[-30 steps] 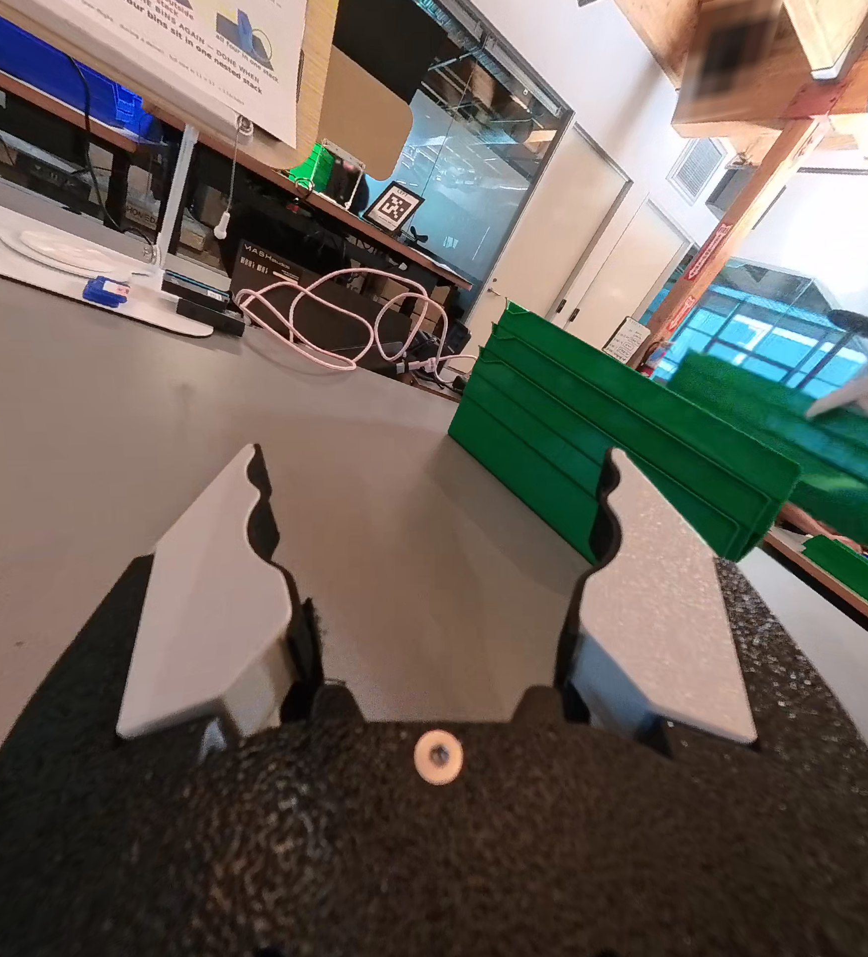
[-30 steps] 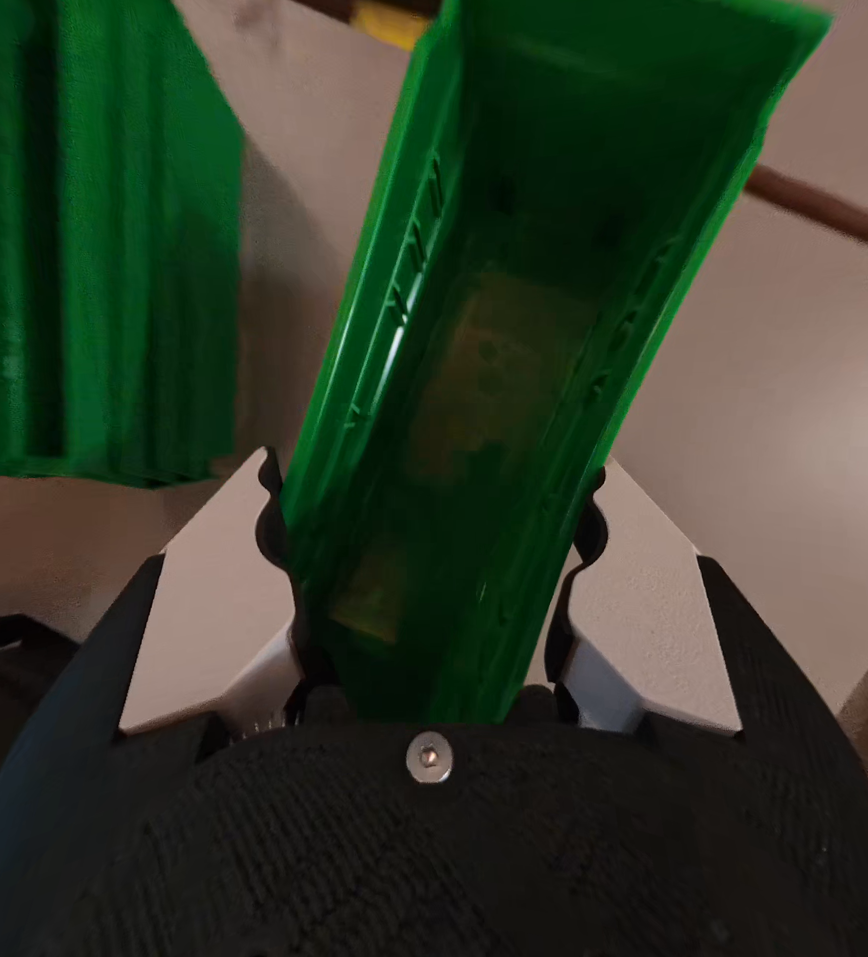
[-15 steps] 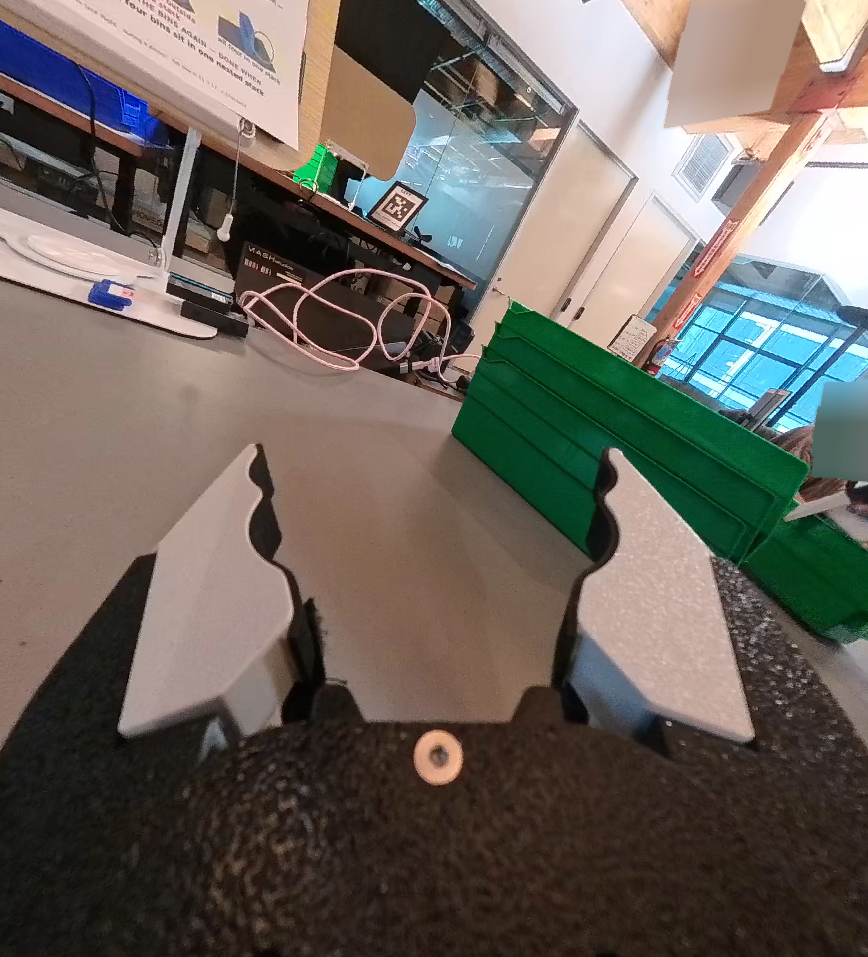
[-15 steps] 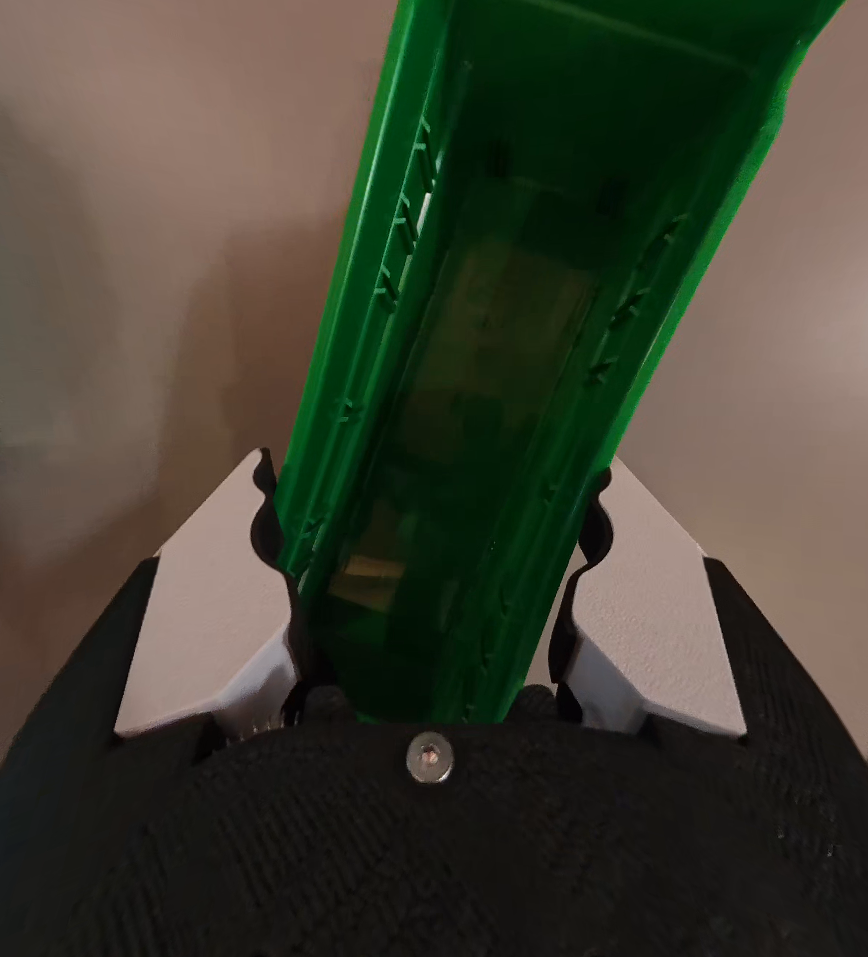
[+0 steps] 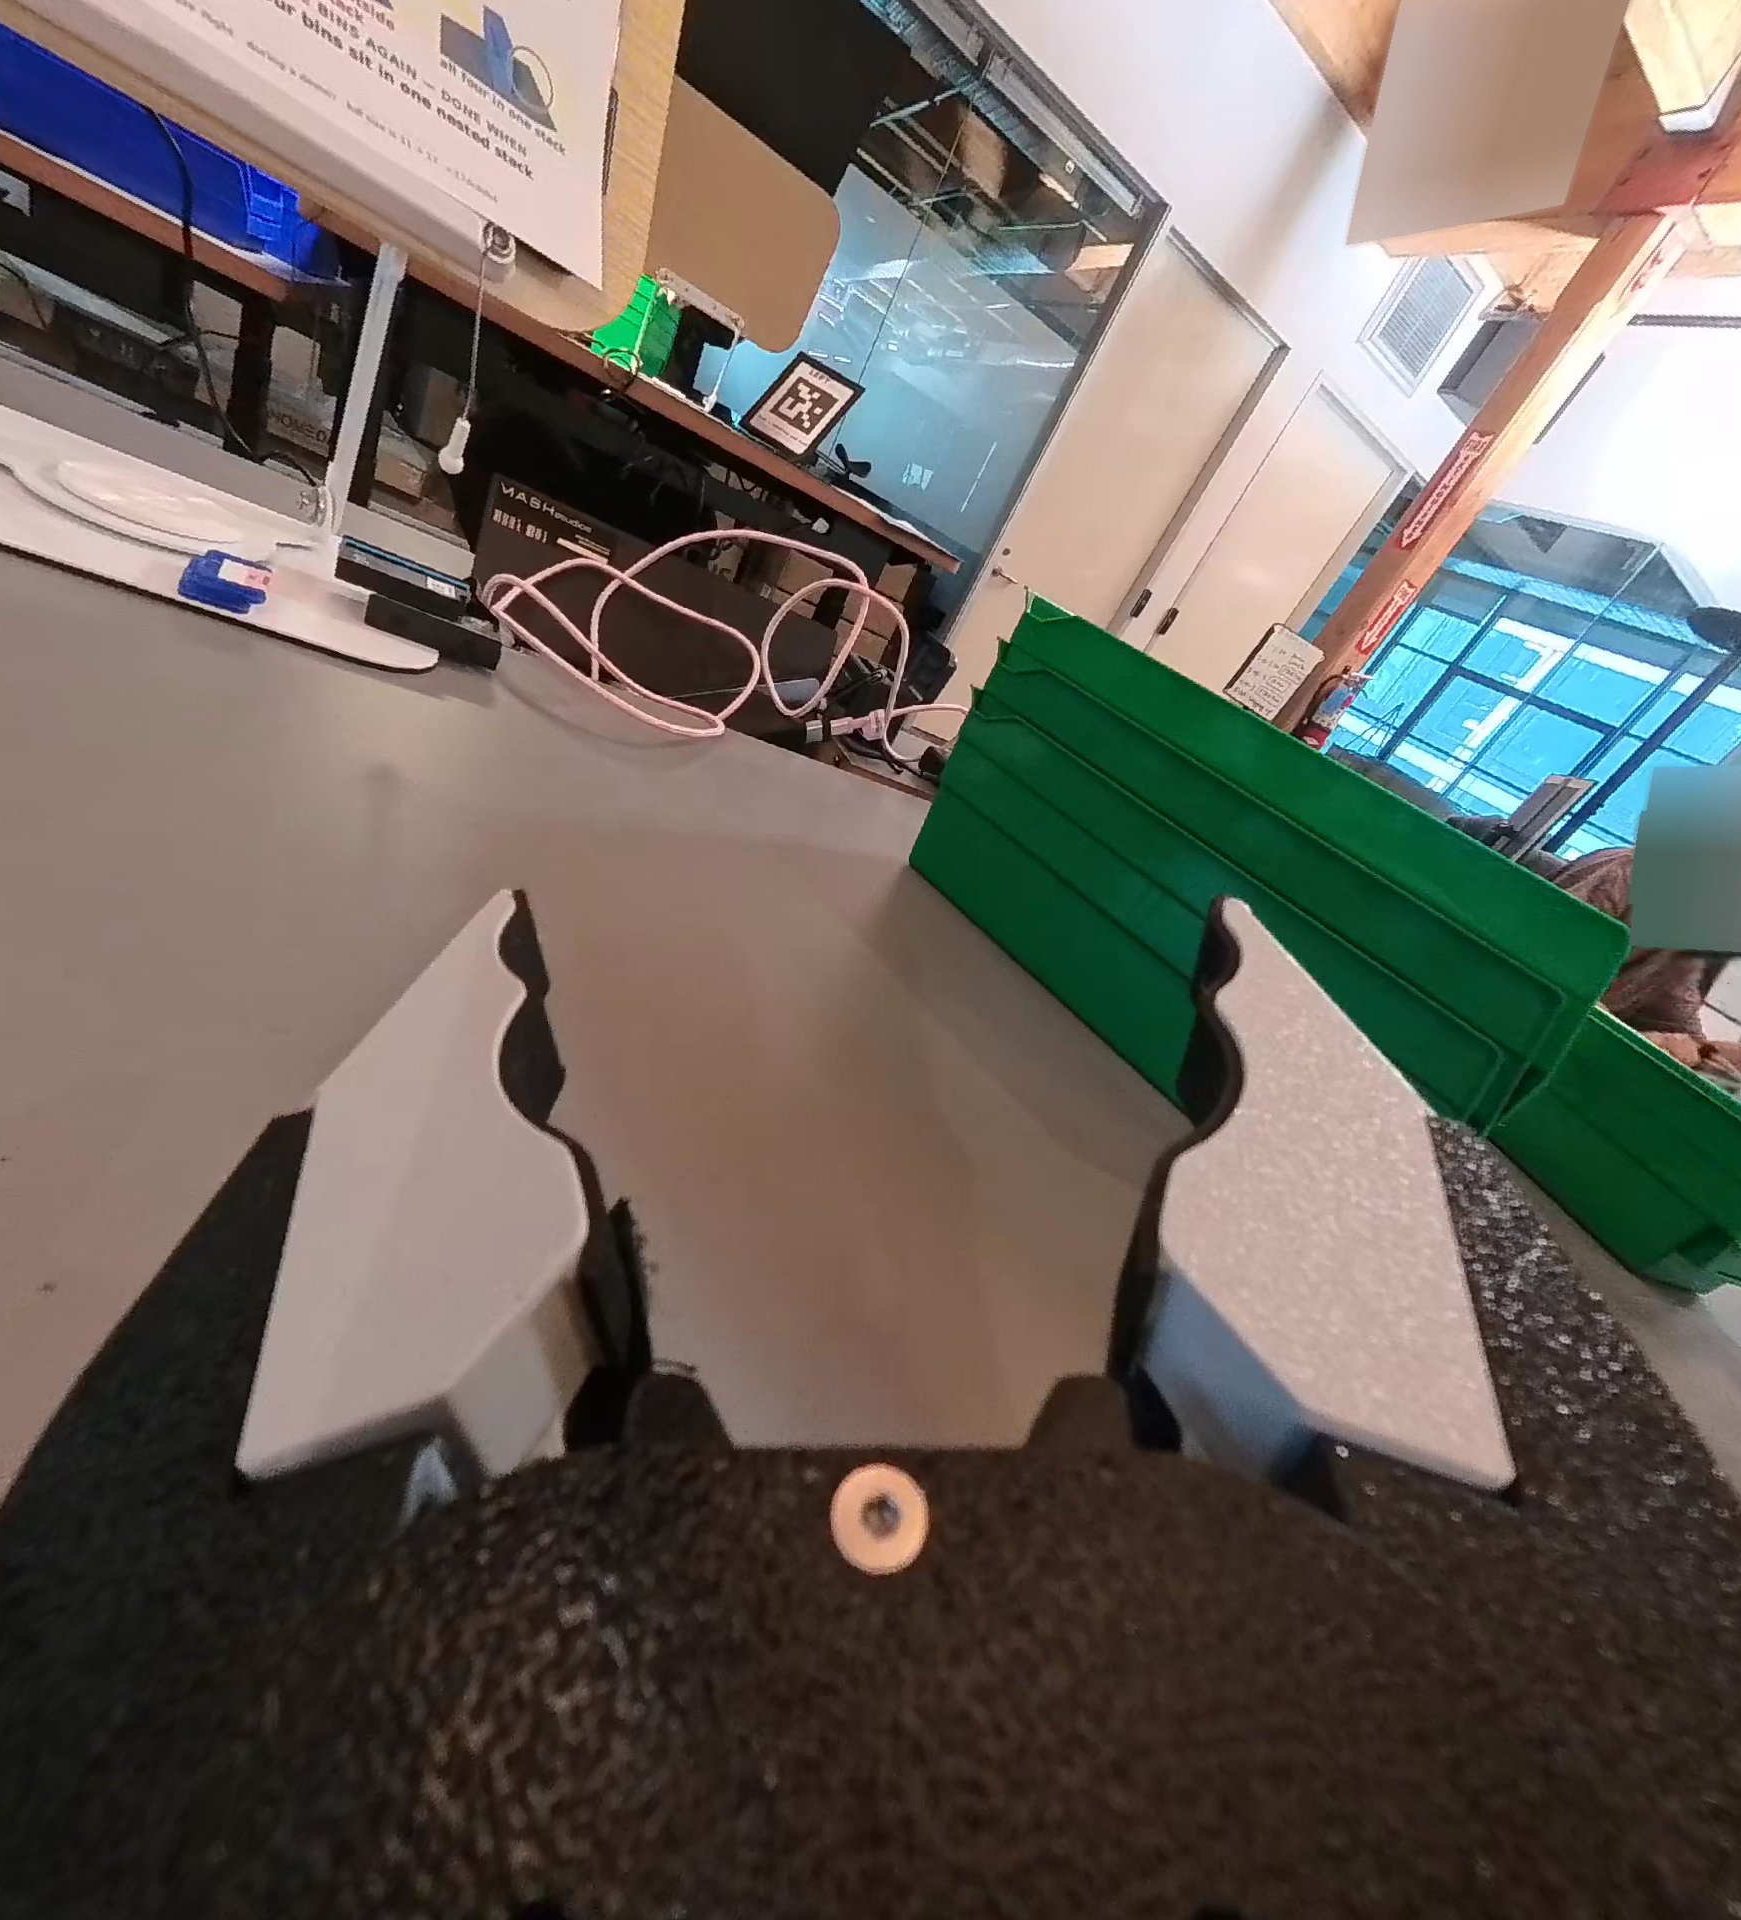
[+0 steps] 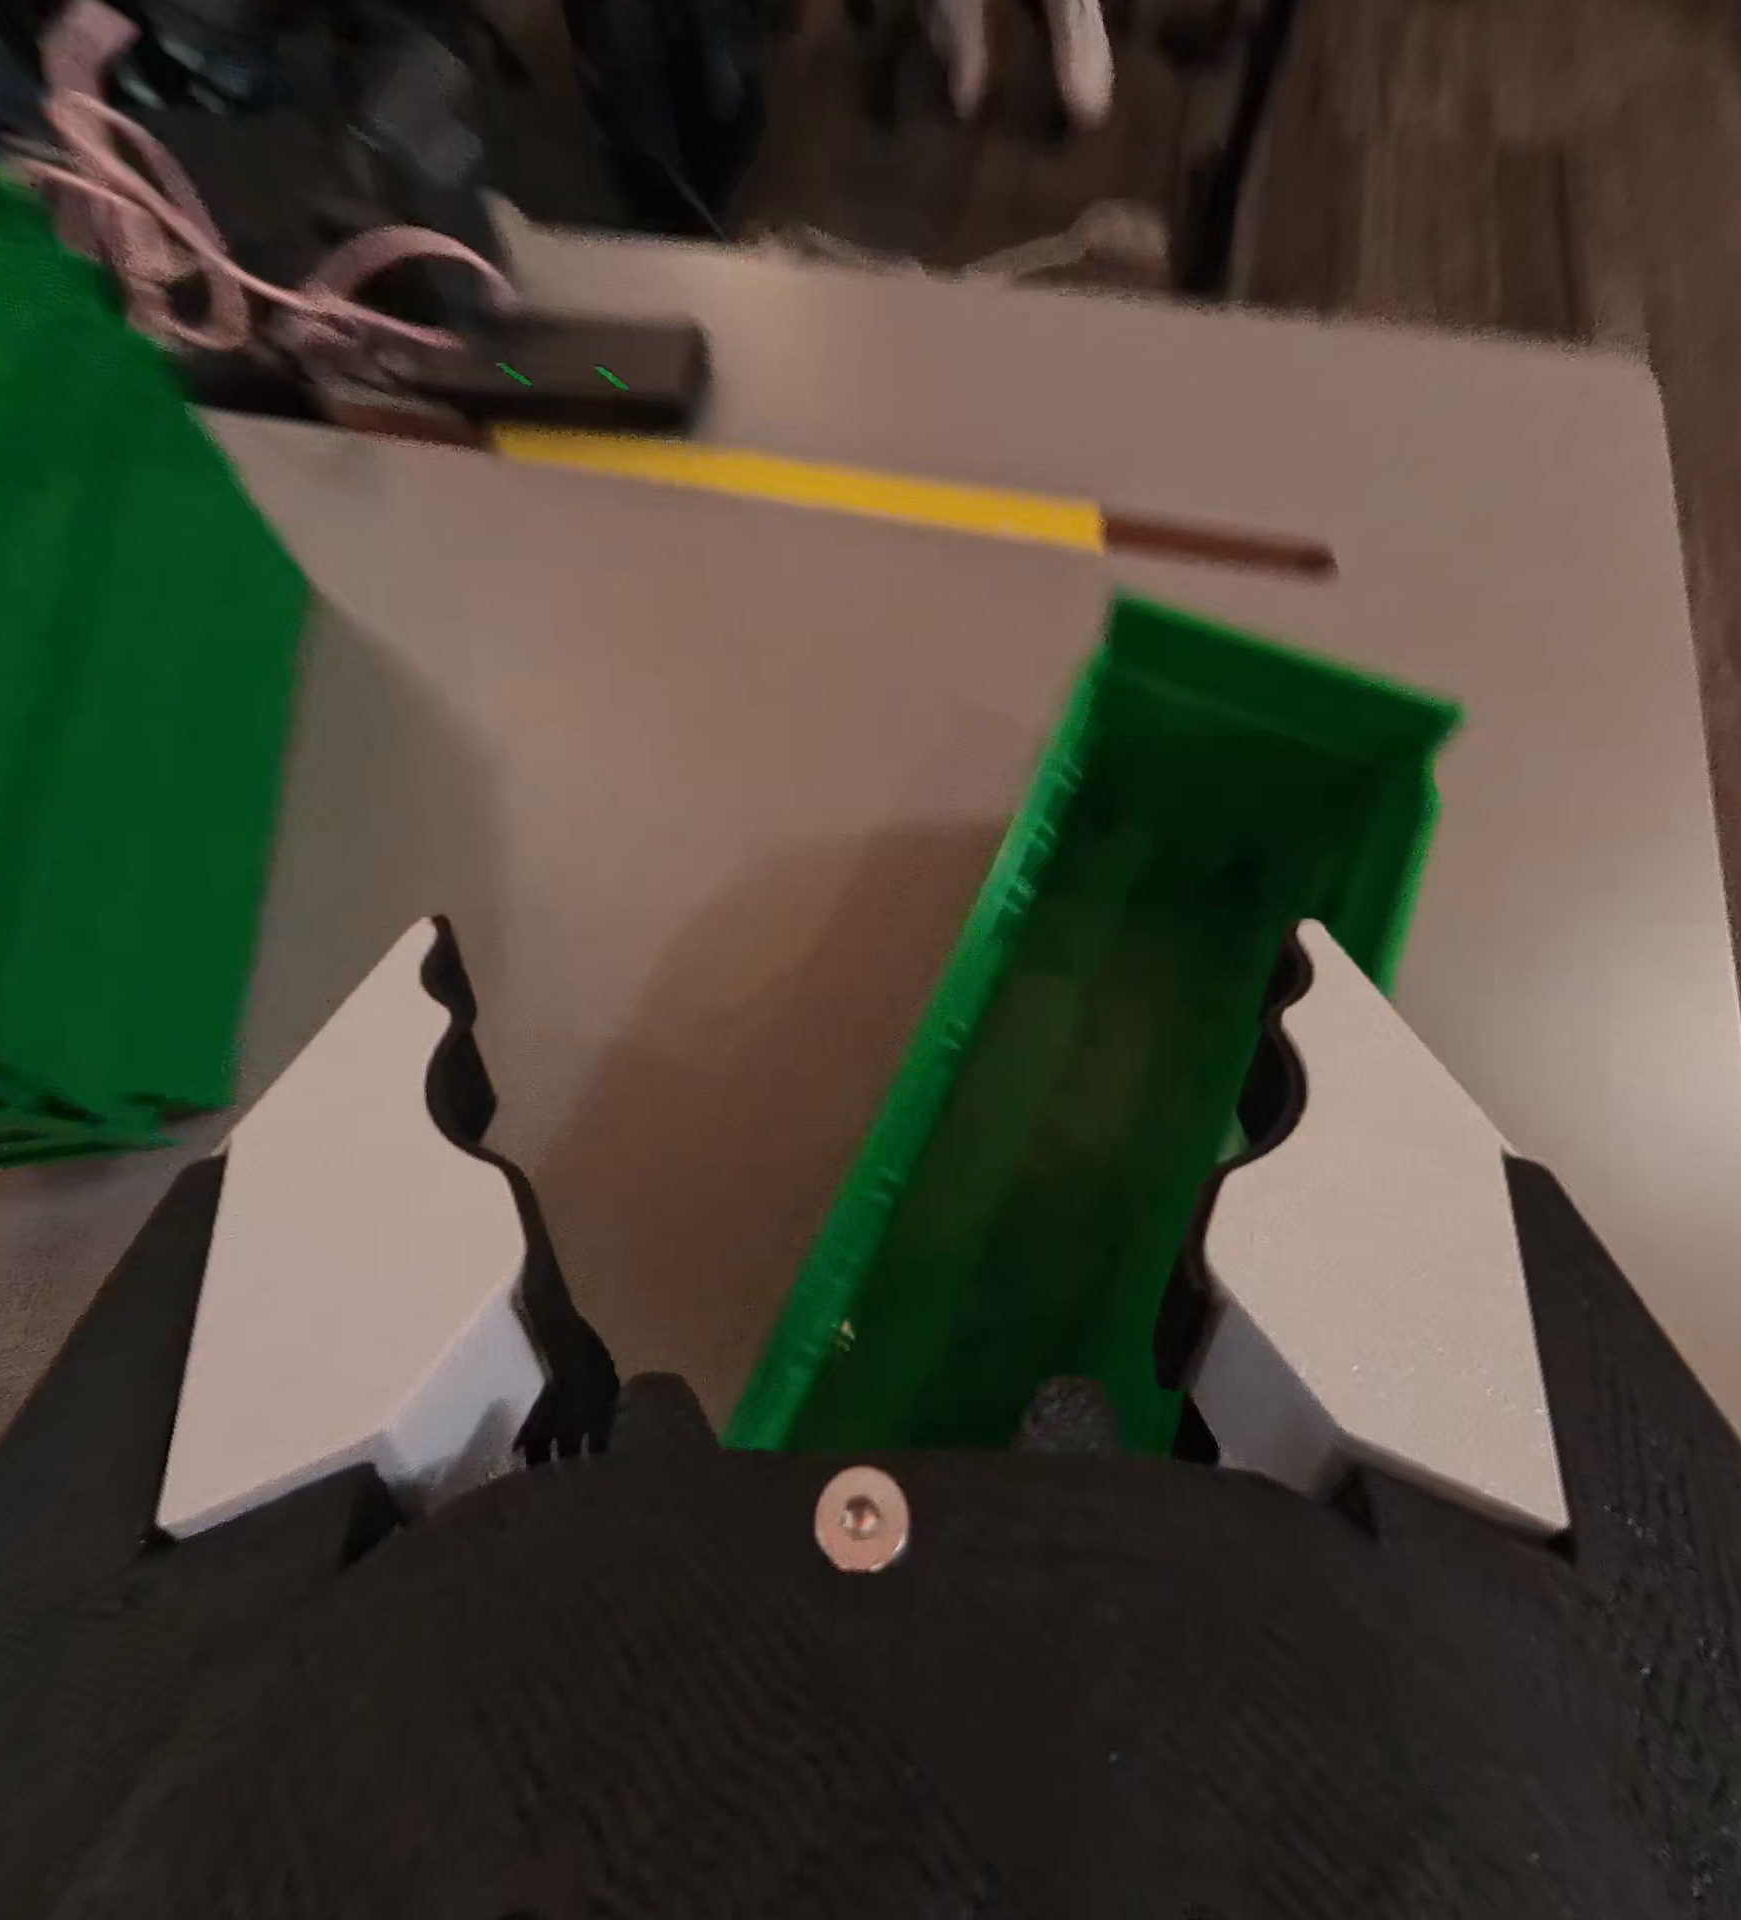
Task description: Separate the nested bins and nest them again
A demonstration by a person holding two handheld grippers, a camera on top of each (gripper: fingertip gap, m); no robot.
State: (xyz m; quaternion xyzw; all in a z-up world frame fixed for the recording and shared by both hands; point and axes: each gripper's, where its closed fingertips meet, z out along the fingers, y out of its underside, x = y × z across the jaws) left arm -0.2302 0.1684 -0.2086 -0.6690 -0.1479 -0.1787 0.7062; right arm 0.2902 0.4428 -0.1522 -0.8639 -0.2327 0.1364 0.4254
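A nested stack of green bins (image 5: 1209, 883) stands on the grey table (image 5: 222, 883), ahead and to the right of my left gripper (image 5: 868, 899). That gripper is open and empty, low over the table. A single green bin (image 5: 1676, 1174) lies just beyond the stack's right end. In the right wrist view, which is blurred, this single bin (image 6: 1157, 987) rests open side up on the table (image 6: 637, 675). My right gripper (image 6: 871, 925) is open wide around its near end, the bin close to the right finger. The stack (image 6: 66, 727) is at the left.
A pink cable (image 5: 700, 634) and black boxes lie at the table's far edge, with a white board (image 5: 118, 499) at the far left. A yellow strip (image 6: 793, 483) marks the far edge. The table's right edge (image 6: 1697, 831) is close to the single bin. A person (image 5: 1676, 966) is behind the bins.
My right gripper carried the single bin away from the stack, set it down on the table and opened, letting it go. My left gripper stayed open and barely moved.
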